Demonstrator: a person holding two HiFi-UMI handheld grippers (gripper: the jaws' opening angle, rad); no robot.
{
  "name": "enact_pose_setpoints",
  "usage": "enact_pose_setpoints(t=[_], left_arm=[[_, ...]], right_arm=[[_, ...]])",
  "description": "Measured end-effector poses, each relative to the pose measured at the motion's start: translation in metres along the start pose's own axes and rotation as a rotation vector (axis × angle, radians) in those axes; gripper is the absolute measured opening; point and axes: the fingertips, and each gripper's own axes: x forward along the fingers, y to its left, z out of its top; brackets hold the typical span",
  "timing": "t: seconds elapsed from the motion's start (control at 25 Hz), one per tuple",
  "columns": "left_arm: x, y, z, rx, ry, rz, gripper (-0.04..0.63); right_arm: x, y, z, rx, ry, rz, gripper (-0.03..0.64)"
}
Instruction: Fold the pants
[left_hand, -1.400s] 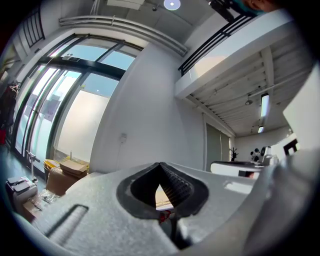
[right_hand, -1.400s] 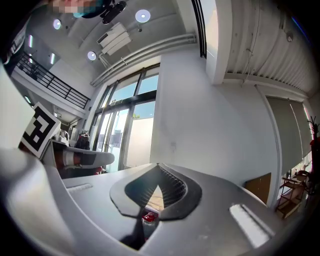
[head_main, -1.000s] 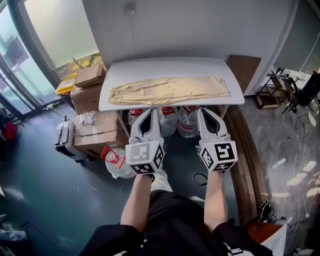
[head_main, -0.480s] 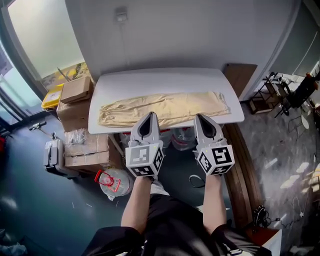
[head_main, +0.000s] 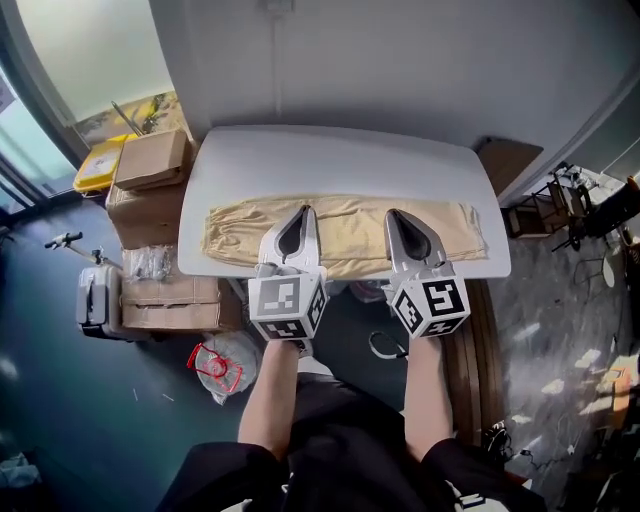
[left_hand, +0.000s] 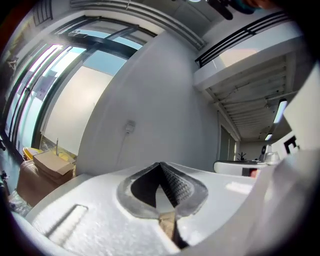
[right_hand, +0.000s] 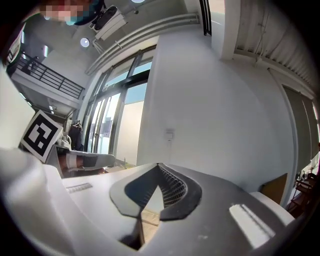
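A pale grey wall (head_main: 400, 70) stands behind a white bench (head_main: 340, 150), and the dark floor (head_main: 60, 400) spreads to the left of it. The beige pants (head_main: 350, 235) lie flat on the bench, stretched out long from left to right, on the half nearer to the person, with the front edge of the cloth close to the front edge of the bench. Beside the left end of the bench some cardboard boxes (head_main: 150, 160) are stacked, and a grey suitcase (head_main: 97, 300) stands on the floor below them. The left tool (head_main: 297, 215) and the right tool (head_main: 400, 218) are held side by side, well apart, both pointing over the pants; whether they touch the cloth I cannot tell. In each gripper view the jaws are closed, tips meeting, with nothing between them
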Motion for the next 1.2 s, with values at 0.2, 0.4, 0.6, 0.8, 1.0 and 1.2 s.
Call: enact_pose_setpoints(t=[0.2,0.4,0.6,0.8,1.0,1.2], left_arm=[[0.024,0.039,-0.011,-0.038,0.047,0.052,0.003],[0.047,0.040,-0.034,-0.045,0.073,0.007,0.003],[0.069,0.028,-0.034,-0.032,0.085,-0.015,0.003],[0.091,0.014,-0.040,-0.015,0.118,0.004,0.003],[0.108,-0.010,-0.038,0.011,0.127,0.003,0.003],[0.128,-0.031,-0.055,0.036,0.155,-0.046,0.003]], right_arm=[[0.045,-0.013,-0.018,0.032,0.032,-0.018,0.006],[0.054,-0.037,-0.042,0.051,0.086,-0.057,0.006],[0.063,-0.049,-0.041,0.056,0.067,-0.051,0.006],[0.060,-0.083,-0.055,0.095,0.075,-0.064,0.006],[0.058,-0.116,-0.045,0.062,0.049,-0.085,0.006],[0.053,-0.133,-0.057,0.049,0.072,-0.092,0.006]])
